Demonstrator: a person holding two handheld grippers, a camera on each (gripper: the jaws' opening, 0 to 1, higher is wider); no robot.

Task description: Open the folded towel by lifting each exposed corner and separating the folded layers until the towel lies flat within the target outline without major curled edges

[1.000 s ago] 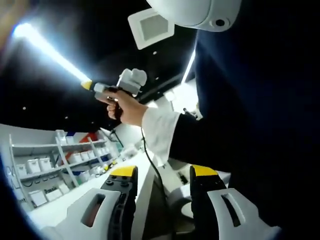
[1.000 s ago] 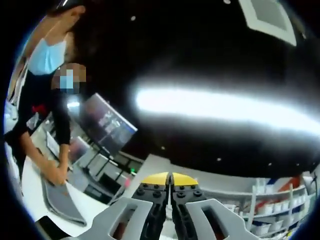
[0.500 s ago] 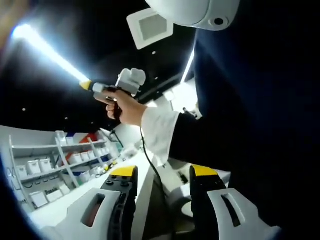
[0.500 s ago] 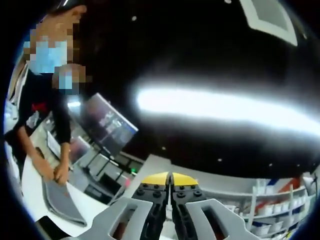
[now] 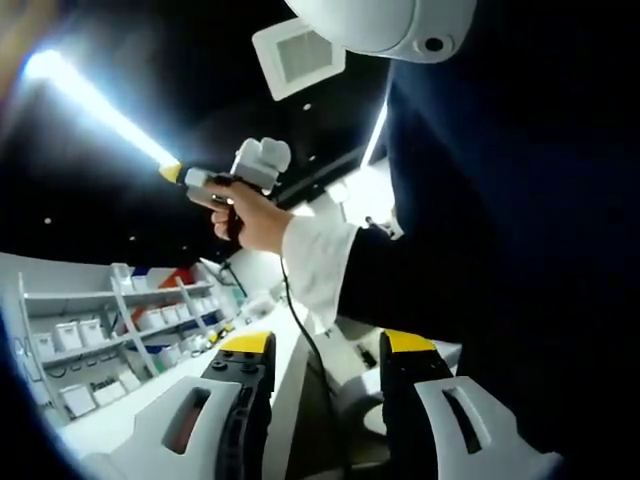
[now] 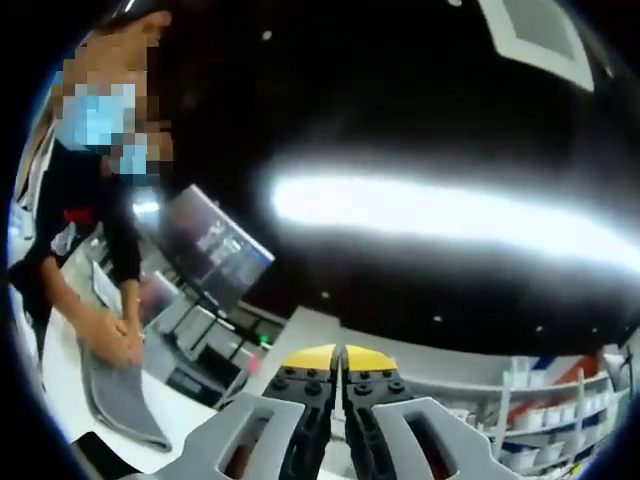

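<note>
My left gripper (image 5: 328,345) points up towards the ceiling, its yellow-tipped jaws standing wide apart with nothing between them. In the left gripper view a hand (image 5: 250,215) in a white cuff holds the right gripper (image 5: 172,171) up in the air. In the right gripper view, the right gripper (image 6: 340,357) has its jaws closed together, empty. Far off at the lower left, a grey towel (image 6: 125,405) lies on a white table (image 6: 55,385), with another person's hands (image 6: 115,335) pressing on it.
Shelves with white bins (image 5: 90,330) stand at the left of the left gripper view. A dark sleeve (image 5: 480,250) is on the right. A long ceiling light (image 6: 440,215) glows overhead. A dark screen (image 6: 215,245) stands behind the table, and more shelves (image 6: 540,440) sit at the lower right.
The other person's hands have shifted along the grey towel and reshaped it on the table. Both grippers have stayed almost still, raised in the air.
</note>
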